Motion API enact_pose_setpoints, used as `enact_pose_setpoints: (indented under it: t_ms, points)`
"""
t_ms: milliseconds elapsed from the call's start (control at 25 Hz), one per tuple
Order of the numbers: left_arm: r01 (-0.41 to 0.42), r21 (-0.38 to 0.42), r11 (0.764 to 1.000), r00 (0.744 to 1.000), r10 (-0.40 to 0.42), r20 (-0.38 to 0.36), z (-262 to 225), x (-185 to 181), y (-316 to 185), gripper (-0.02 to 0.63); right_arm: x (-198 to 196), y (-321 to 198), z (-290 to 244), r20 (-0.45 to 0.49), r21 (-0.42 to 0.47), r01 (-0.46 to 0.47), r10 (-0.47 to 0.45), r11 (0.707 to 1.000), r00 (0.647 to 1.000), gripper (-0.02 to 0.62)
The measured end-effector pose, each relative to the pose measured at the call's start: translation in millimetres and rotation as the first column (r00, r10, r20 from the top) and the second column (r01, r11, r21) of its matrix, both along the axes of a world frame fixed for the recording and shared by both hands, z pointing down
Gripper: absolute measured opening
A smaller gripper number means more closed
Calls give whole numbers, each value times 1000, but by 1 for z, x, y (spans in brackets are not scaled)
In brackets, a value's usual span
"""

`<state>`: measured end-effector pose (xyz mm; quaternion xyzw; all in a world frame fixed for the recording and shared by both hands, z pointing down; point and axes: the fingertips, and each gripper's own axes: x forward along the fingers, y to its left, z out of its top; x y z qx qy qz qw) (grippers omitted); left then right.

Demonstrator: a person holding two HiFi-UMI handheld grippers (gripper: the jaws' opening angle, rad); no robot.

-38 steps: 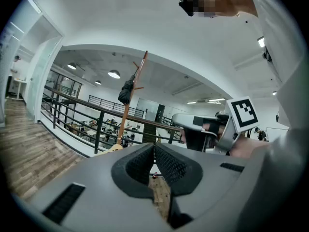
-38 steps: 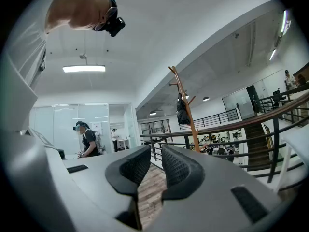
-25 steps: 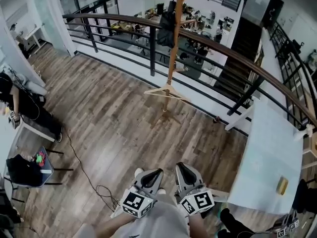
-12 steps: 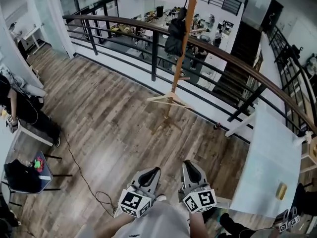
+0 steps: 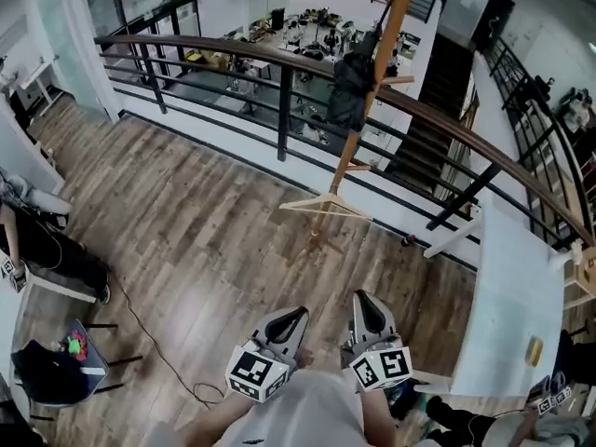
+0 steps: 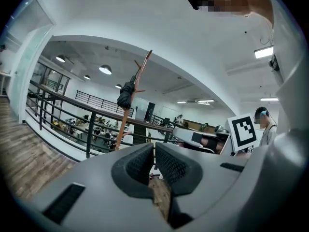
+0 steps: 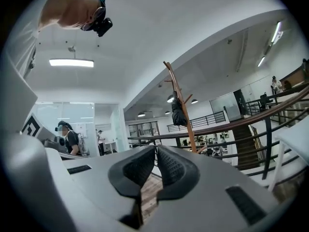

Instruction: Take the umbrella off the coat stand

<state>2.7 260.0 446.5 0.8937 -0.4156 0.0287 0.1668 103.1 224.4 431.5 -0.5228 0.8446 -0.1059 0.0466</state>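
Where open floor (image 5: 186, 231) meets the railing (image 5: 279, 56), coat stand (image 5: 345, 156) holds umbrella (image 5: 351, 91)

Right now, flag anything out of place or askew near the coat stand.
Nothing is spilled or broken. One oddity: an empty wooden hanger hangs low on the coat stand, well below the upper peg that holds the folded umbrella. A loose cable trails across the floor.

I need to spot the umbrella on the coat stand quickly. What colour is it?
Black. The umbrella shows best in the head view, hanging folded on the wooden coat stand.
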Motion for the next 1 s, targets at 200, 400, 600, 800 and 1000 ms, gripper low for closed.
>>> enact_pose_setpoints:
  t_ms: [200, 400, 600, 800, 1000]
  points:
    - [-49, 0, 999, 999, 49, 6, 4, -16, -38, 29, -13, -38, 10, 5, -26, -54, 54, 998, 999, 44]
    - [-57, -23, 998, 998, 57, -5, 10, -26, -61, 29, -25, -69, 16, -17, -39, -53, 52, 998, 999, 44]
    - [-22, -36, 999, 1000, 22, 2, 12, -32, -98, 29, -33, -105, 21, 7, -49, -28, 28, 998, 1000, 44]
    - [10, -50, 999, 1000, -10, 10, 10, -17, -148, 29, -20, -164, 17, 21, -40, 11, -10, 999, 1000, 44]
    - [88, -29, 996, 996, -87, 29, 1, -13, -211, 29, -5, -227, -1, 43, 3, 39, -39, 999, 998, 44]
